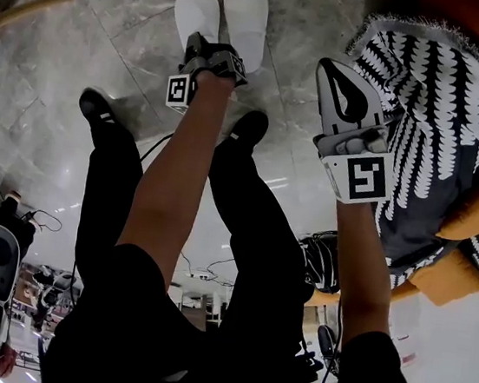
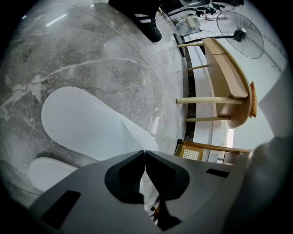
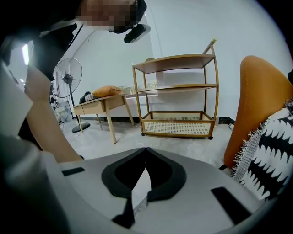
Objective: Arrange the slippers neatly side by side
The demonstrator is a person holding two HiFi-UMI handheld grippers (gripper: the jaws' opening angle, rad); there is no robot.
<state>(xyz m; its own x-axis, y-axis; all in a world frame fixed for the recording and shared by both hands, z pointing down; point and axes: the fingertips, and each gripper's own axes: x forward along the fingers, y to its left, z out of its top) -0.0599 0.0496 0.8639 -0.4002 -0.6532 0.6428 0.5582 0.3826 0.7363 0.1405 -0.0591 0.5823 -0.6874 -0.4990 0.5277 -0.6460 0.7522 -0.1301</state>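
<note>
Head view: the left slipper point(image 1: 198, 10) and right slipper point(image 1: 247, 12) lie side by side on the marble floor point(image 1: 95, 27), toes pointing away, so the arranging looks nearly done. The left gripper point(image 1: 212, 51) sits at their heels. The right gripper point(image 1: 334, 72) hangs clear, beside a patterned throw point(image 1: 443, 108). The person's shoe point(image 1: 248, 128) stands just behind the slippers.

Left gripper view: the jaws are together, apparently pinching the thin edge of the creased slipper point(image 2: 87, 121). The second slipper point(image 2: 46, 173) lies just beside it. The next move, I judge, calls for letting go and lifting away without dragging the slipper askew.

Right gripper view: the jaws are together on nothing. A shelf unit point(image 3: 176, 96) stands well apart.
</note>
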